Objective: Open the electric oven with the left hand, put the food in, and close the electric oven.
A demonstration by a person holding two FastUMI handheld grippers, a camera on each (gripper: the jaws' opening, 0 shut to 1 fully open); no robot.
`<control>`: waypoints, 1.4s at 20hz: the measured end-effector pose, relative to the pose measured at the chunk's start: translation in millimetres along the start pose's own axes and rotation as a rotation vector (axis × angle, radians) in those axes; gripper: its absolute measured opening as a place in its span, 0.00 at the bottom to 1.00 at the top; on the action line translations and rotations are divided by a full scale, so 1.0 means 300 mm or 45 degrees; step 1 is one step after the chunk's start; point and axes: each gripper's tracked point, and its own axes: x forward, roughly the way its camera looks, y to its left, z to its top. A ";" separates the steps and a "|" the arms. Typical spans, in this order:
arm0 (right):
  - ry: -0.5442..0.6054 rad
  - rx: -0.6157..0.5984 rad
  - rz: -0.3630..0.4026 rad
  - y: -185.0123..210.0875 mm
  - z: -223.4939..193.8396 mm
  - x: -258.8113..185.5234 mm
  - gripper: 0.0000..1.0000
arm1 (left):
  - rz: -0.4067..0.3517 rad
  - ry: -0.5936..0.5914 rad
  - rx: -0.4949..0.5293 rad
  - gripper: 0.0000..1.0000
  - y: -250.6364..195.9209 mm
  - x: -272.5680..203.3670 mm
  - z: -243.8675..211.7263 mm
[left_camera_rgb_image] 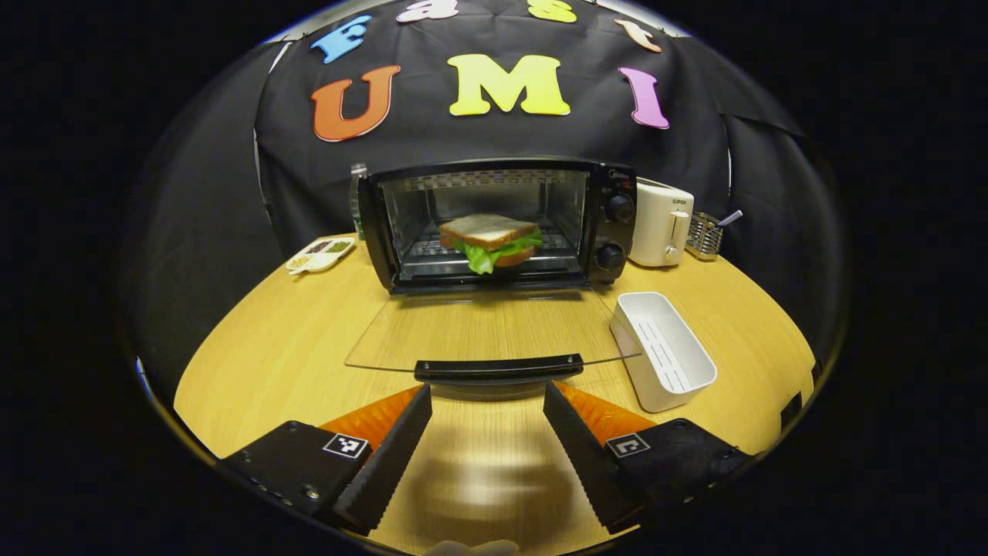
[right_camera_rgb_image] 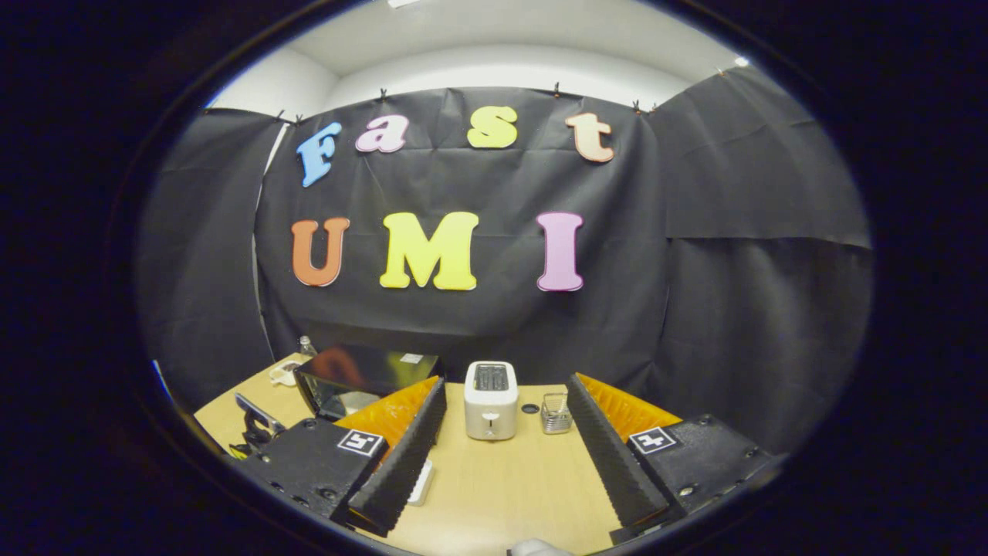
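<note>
The black electric oven point(left_camera_rgb_image: 502, 224) stands at the back of the wooden table point(left_camera_rgb_image: 270, 347), its glass door point(left_camera_rgb_image: 486, 328) folded down flat toward me. A sandwich point(left_camera_rgb_image: 492, 241) with white bread and green lettuce lies on the rack inside. My left gripper point(left_camera_rgb_image: 488, 395) is open, its fingertips just short of the door's black handle point(left_camera_rgb_image: 499, 367), one on each side. In the right gripper view the oven point(right_camera_rgb_image: 363, 380) appears from above at the lower left. My right gripper point(right_camera_rgb_image: 505, 401) is open and empty, raised above the table.
A white toaster point(left_camera_rgb_image: 661, 224) and a small wire holder point(left_camera_rgb_image: 704, 235) stand right of the oven. An empty white rectangular tray point(left_camera_rgb_image: 662, 349) lies by the open door's right edge. A divided dish point(left_camera_rgb_image: 320, 254) and a bottle point(left_camera_rgb_image: 356, 197) are left of the oven.
</note>
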 end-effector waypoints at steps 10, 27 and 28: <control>0.084 0.023 -0.010 -0.012 -0.066 0.029 1.00 | -0.005 0.102 0.007 0.96 -0.020 0.123 -0.064; 0.083 0.079 0.008 0.004 -0.071 0.090 1.00 | -0.023 -0.050 -0.029 0.96 0.003 0.038 0.236; 0.081 0.085 0.009 0.003 -0.068 0.093 1.00 | -0.024 -0.062 -0.024 0.96 0.005 0.038 0.262</control>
